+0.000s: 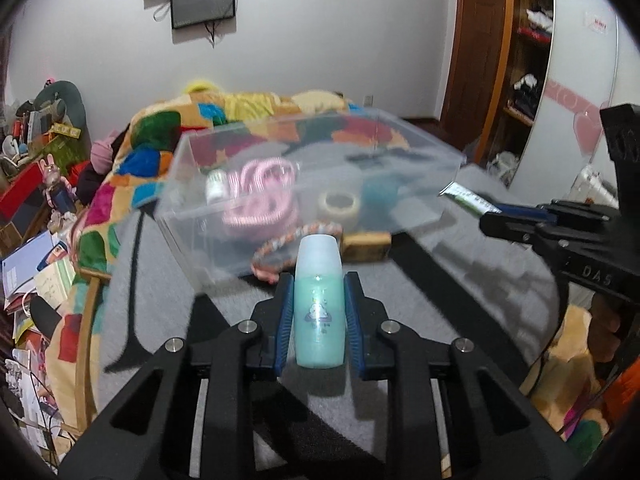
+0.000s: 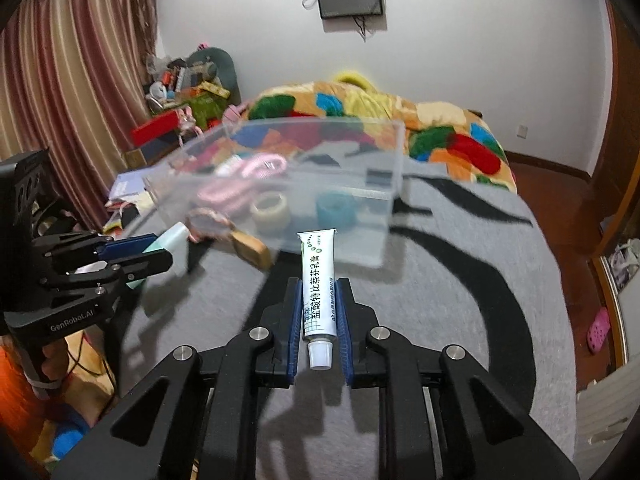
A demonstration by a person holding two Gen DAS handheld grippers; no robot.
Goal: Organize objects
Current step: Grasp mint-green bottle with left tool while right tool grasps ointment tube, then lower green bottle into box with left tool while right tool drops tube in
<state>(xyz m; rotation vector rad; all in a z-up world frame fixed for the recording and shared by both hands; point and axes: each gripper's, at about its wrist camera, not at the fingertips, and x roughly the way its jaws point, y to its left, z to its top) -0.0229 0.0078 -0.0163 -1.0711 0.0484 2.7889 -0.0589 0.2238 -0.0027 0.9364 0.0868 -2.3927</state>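
Observation:
My left gripper (image 1: 318, 308) is shut on a teal bottle (image 1: 319, 304) with a pale cap, held above the grey patterned bed cover. My right gripper (image 2: 318, 308) is shut on a white ointment tube (image 2: 317, 284), cap toward the camera. A clear plastic box (image 1: 420, 148) stands just ahead of both; it also shows in the right wrist view (image 2: 384, 160). Inside it lie a pink coiled cord (image 1: 260, 192), a small white bottle (image 1: 216, 186), a tape roll (image 1: 340, 206) and a teal roll (image 1: 378, 196). Each gripper appears in the other's view, the right (image 1: 488, 216) and the left (image 2: 160, 252).
A braided bracelet (image 1: 280, 248) and a wooden block (image 1: 366, 246) lie by the box's near wall. A colourful quilt (image 1: 168, 128) is bunched behind the box. Cluttered shelves (image 1: 36, 152) stand left of the bed. A wardrobe (image 1: 528, 60) stands at right.

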